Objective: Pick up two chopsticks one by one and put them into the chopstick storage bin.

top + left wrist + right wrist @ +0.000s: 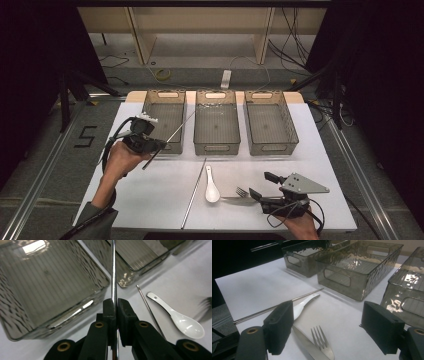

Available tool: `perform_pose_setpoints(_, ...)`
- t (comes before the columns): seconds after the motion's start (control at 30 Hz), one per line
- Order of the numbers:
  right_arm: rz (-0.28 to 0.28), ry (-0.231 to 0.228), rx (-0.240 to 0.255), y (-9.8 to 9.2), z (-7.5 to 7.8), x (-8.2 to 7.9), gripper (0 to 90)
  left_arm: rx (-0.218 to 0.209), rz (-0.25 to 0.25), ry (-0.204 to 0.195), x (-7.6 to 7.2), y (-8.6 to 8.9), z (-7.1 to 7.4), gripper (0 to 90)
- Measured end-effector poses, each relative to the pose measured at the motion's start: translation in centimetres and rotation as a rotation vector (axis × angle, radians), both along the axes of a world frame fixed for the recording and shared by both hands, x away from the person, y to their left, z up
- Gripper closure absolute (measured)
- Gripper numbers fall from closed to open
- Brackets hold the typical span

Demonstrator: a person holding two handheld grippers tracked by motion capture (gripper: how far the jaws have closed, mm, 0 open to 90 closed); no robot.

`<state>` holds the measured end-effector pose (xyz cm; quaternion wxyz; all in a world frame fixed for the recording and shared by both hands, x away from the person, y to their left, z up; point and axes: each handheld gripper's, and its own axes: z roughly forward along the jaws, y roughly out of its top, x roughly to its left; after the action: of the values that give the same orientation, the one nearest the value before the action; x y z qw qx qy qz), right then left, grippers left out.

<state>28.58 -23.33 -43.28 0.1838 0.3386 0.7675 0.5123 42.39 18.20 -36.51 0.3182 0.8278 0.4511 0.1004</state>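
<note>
Black numeral "5" (86,136) marked on the grey floor, left of the table, just beyond and to the left of the left gripper (150,142), no other readable text

A polished, mirror-bright metal chopstick (113,270) is seen between matt black claw pads. The spoon (180,320) looks glossy white ceramic, the fork (322,345) brushed metal, the bins (359,267) rippled smoky translucent plastic, the counter (257,287) matt white.

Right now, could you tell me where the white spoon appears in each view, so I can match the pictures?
High view: white spoon lies bottom centre.
Left gripper view: it lies at the right.
Right gripper view: its handle shows left of centre, bowl behind the jaw.
Shared landmark: the metal chopstick lying beside it.
</note>
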Motion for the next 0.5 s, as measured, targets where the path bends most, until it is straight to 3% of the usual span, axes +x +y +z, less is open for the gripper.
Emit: perform_pose_setpoints(0.5,0.001,-0.002,0.008,0.0,0.0,0.0,26.8,-0.007,0.091,-0.059,3.6,1.3,1.2,84.9)
